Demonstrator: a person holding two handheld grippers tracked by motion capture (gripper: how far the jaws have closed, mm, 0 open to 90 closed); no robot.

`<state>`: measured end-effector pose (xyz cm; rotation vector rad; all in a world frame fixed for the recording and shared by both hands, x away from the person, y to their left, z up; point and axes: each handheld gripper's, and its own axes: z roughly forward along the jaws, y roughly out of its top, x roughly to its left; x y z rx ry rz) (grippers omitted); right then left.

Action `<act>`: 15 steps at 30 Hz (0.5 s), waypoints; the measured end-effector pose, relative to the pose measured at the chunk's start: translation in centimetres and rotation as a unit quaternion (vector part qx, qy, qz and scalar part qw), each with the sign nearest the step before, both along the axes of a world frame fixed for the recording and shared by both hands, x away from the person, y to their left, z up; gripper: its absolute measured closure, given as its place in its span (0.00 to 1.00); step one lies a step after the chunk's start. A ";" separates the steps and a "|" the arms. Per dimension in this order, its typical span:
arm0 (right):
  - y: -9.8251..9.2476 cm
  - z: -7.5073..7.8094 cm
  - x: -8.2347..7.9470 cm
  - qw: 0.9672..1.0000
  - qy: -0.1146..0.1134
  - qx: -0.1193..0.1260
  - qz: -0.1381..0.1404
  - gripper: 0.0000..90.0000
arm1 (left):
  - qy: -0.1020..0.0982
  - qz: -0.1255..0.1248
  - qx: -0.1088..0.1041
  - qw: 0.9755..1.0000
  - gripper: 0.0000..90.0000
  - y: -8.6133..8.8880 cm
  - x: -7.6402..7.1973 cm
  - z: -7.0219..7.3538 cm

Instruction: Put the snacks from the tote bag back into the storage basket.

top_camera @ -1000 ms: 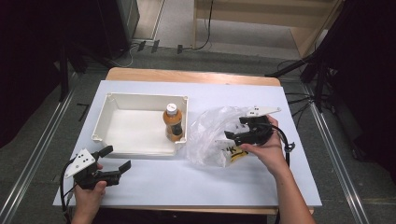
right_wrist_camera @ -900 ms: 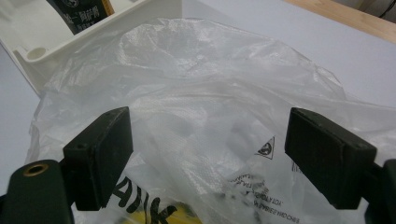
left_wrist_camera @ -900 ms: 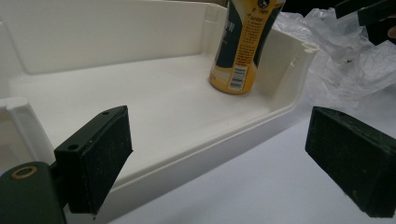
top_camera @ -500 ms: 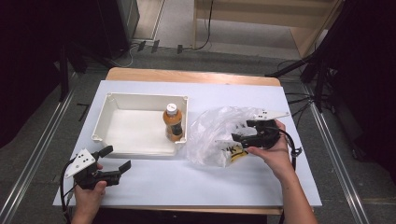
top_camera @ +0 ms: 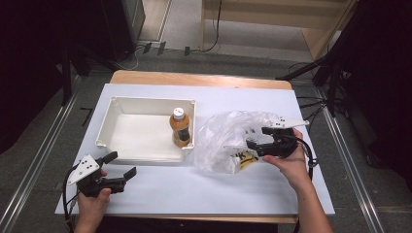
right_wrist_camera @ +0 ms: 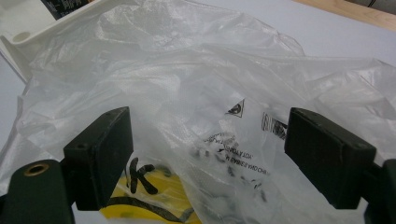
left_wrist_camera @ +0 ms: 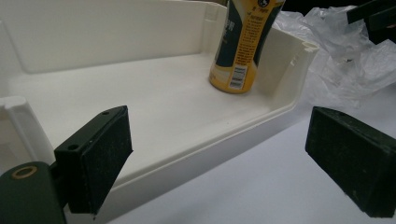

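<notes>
A crumpled clear plastic bag (top_camera: 232,138) with a yellow printed item (top_camera: 247,158) inside lies right of centre on the white table. My right gripper (top_camera: 257,137) is at the bag's right edge, open, with its jaws on either side of the film (right_wrist_camera: 210,116) and not closed on it. The yellow item (right_wrist_camera: 144,198) shows low between them. An orange drink bottle (top_camera: 180,127) stands upright in the right end of a white tray (top_camera: 116,145). My left gripper (top_camera: 120,164) rests open near the tray's front edge, with nothing between its pads (left_wrist_camera: 100,156). Ahead of it stands the bottle (left_wrist_camera: 243,42).
The tray's front wall (left_wrist_camera: 196,149) is close in front of the left gripper. Bare white tabletop (top_camera: 194,189) runs along the front between my hands. A wooden edge (top_camera: 194,78) borders the table's far side, with cables and dark stands on the floor beyond.
The right gripper has drifted slightly to the right at the bag's edge. The left gripper, tray and bottle have not moved.
</notes>
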<state>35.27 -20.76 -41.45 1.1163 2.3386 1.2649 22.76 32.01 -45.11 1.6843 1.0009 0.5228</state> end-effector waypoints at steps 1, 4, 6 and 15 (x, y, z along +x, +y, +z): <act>-0.1 -0.1 -0.1 1.000 0.001 0.001 -0.001 0.17 | 0.000 0.000 0.000 1.000 0.09 0.0 0.0 0.0; -0.4 -0.2 -0.2 1.000 0.002 0.001 -0.002 0.17 | 0.000 0.000 0.000 1.000 0.09 0.0 0.0 0.0; -0.5 -0.3 -0.3 1.000 0.002 0.002 -0.002 0.17 | 0.000 0.000 0.001 1.000 0.09 0.0 0.0 0.0; -1.4 -0.4 -0.7 1.000 -0.002 0.005 -0.009 0.17 | 0.001 0.000 0.000 1.000 0.09 0.0 0.0 0.0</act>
